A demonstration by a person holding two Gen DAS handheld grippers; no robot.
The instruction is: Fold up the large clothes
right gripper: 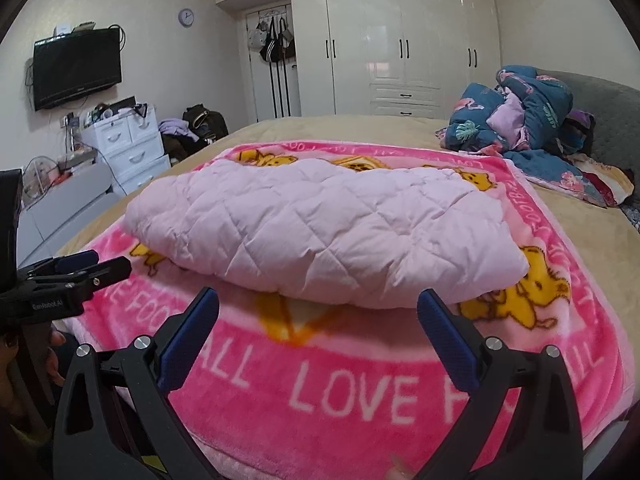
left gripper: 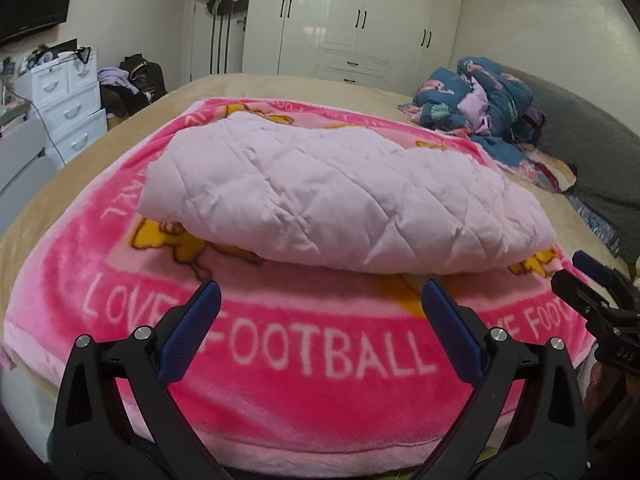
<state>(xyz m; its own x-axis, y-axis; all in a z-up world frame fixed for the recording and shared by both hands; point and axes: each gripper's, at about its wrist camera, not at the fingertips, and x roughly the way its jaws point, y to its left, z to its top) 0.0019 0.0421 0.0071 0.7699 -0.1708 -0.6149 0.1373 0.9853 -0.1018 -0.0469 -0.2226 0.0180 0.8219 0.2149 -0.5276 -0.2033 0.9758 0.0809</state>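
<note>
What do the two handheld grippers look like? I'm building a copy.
Both the left gripper and right gripper have black plastic triangular arms with cut-outs, silver round pivot bolts and textured dark-blue finger pads. Small white lettering marks each body's side.

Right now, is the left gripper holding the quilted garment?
No, the left gripper is open and empty, short of the pale pink quilted garment.
</note>
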